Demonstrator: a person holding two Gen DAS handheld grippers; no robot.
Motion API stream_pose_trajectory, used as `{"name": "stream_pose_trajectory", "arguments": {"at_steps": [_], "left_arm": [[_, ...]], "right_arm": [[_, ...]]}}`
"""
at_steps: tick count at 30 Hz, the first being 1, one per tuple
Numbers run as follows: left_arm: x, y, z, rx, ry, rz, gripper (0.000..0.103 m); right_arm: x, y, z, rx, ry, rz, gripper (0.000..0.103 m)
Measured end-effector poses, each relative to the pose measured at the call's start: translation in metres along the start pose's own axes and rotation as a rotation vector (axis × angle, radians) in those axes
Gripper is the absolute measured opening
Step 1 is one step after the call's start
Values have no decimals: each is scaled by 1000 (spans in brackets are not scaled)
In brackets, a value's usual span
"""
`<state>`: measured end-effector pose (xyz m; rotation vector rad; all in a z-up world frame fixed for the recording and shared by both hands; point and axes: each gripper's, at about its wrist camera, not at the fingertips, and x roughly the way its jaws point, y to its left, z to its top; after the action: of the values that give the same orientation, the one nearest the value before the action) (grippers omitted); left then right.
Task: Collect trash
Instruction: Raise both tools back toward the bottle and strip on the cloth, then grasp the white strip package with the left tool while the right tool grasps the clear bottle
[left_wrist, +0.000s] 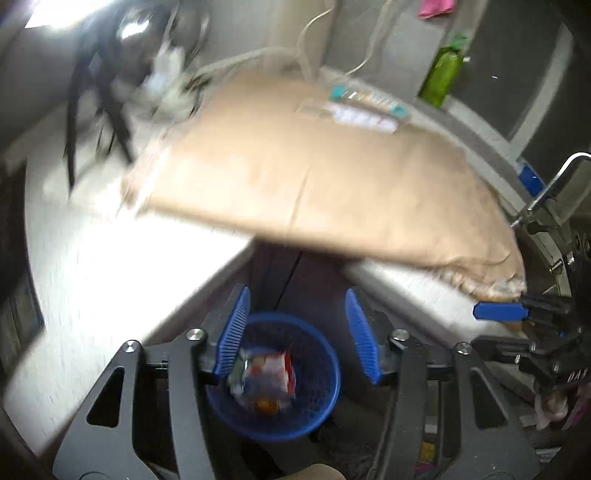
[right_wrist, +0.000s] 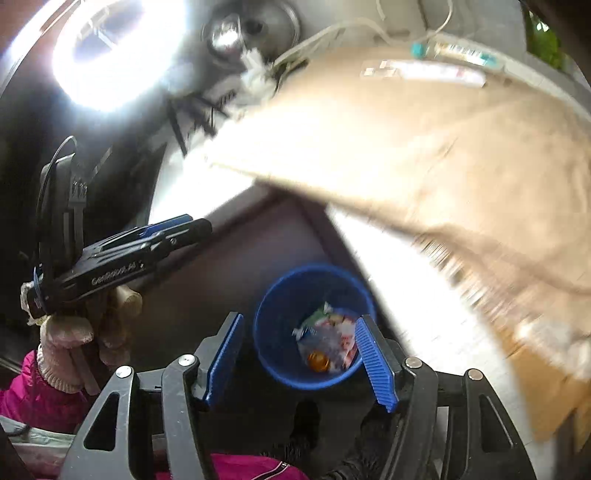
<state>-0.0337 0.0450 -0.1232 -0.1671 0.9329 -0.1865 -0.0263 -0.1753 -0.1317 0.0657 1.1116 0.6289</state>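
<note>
Trash (left_wrist: 264, 376): crumpled plastic wrappers, white, red and green, with a small orange round item, lying at the bottom of a round blue plastic mesh basket (left_wrist: 317, 354) on the floor. Basket stands below the edge of a white surface (left_wrist: 110, 280), in the dark gap beside it. Flat brown cardboard sheet (left_wrist: 314, 177) lies on the surface and overhangs its edge above the basket; a boxed item with teal ends (left_wrist: 369, 99) rests on it. Green bottle (left_wrist: 441, 75) stands behind. Left gripper (left_wrist: 297, 339): above the basket, blue ribbed pads apart, released, holding nothing. Right gripper (right_wrist: 301, 356): likewise over the basket, pads spread, empty. Person's gloved hand (right_wrist: 74, 332), pink sleeve, holds the left gripper.
</note>
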Motion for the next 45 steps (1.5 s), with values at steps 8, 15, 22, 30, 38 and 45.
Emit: {"name": "stream_pose_trajectory", "arguments": {"at_steps": [8,15,22,30,38,45], "left_arm": [[4,-39,60,52,-112,-54,68],[16,-61,101,47,-214,-85,80],[34,-86,134,81,-221,-39,80],[62,-104,171,83,-207,-21,80],[104,-99,213,90,-135,-9,80],[155,-101,245,178,-13,-47,64]], "right_arm": [[-45,-43,48,-17,-134,-54,72],[-67,-81,89,-26,-212,-126,74],[-73,-104,124,-47,-257,-170,76],[-64,-136,170,-51,-313,-188,80],[-56,-170,222,-143,-330,-262,81],[-37,-202,263,-134,-248,-226,81]]}}
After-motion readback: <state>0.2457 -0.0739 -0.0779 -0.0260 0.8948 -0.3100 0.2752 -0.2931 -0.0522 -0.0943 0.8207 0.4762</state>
